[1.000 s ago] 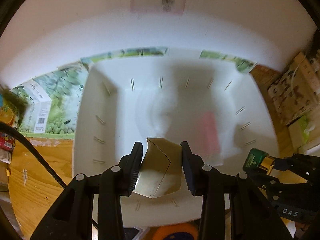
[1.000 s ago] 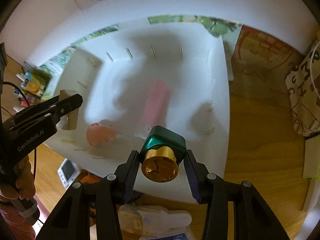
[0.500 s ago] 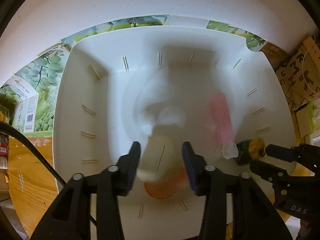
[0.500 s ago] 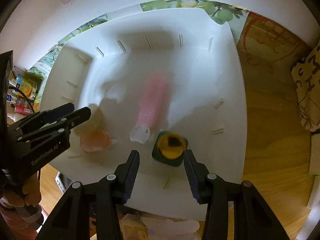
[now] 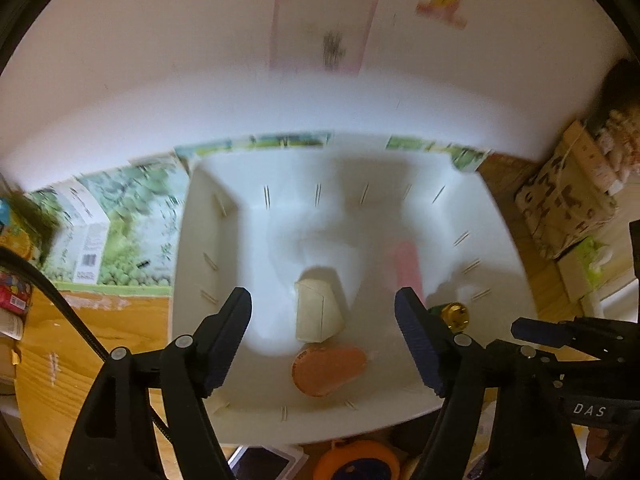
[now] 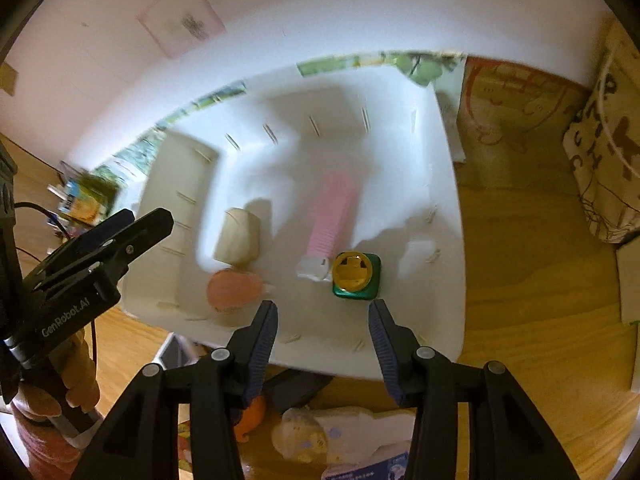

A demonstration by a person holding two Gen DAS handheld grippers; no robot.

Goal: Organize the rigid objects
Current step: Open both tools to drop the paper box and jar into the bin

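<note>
A white bin (image 5: 188,280) (image 6: 448,200) holds several items. A beige wedge-shaped box (image 5: 318,312) (image 6: 238,238) lies on its floor beside an orange piece (image 5: 326,370) (image 6: 234,290). A pink bottle (image 5: 404,268) (image 6: 334,216) lies next to a green bottle with a gold cap (image 5: 450,314) (image 6: 356,276). My left gripper (image 5: 323,296) hangs above the beige box, jaws opening wide, nothing touching its pads. My right gripper (image 6: 323,307) hovers just in front of the green bottle, jaws opening, nothing between them. Each gripper shows in the other's view: the left gripper (image 6: 148,220), the right gripper (image 5: 536,328).
A green-printed carton (image 5: 116,236) lies left of the bin. A patterned bag (image 5: 568,204) stands right of it, against a white wall. Below the bin's near rim are an orange round thing (image 5: 356,460), a dark screen (image 5: 264,462) and a soft pack (image 6: 340,436). A hand (image 6: 48,400) holds the left gripper.
The left gripper let go of the beige box and the right let go of the green bottle. Both now lie in the bin. Both grippers rose and their jaws widened.
</note>
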